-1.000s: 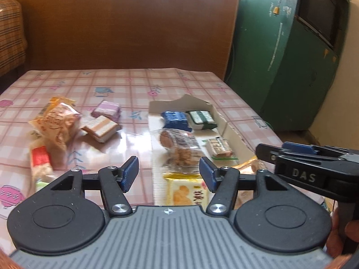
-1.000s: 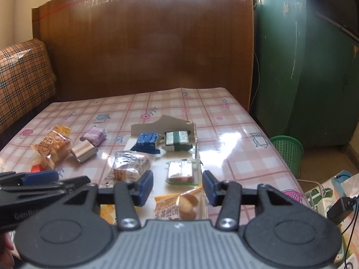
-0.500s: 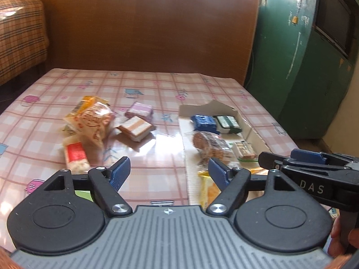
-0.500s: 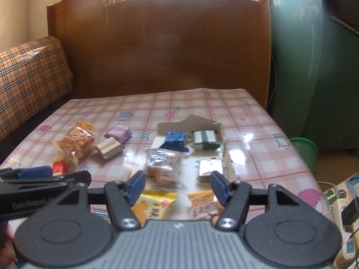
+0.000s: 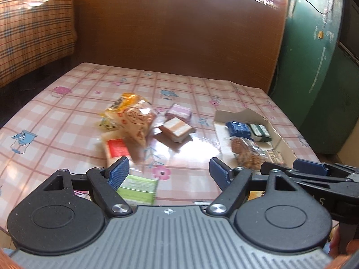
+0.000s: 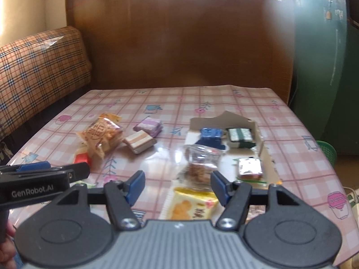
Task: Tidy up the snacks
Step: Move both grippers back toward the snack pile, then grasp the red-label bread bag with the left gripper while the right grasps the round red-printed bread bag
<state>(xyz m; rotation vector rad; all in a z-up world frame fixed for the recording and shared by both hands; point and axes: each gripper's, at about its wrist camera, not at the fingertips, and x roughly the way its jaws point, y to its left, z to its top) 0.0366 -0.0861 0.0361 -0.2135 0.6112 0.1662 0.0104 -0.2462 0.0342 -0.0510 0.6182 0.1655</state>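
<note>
My left gripper [image 5: 169,171] has just spread wide with nothing in it, and my right gripper [image 6: 178,185] is parted and empty too. I judge I'm between picks: loose crinkly orange snack bags [image 5: 132,117] lie ahead of the left jaws, the shallow open cardboard box [image 6: 261,144] beyond the right jaws. Next: reach and clamp one.

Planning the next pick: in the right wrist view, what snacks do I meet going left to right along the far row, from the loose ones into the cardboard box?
Orange snack bag → purple packet → blue packet → green packet. The first two lie on the tablecloth, the last two in the cardboard box.
</note>
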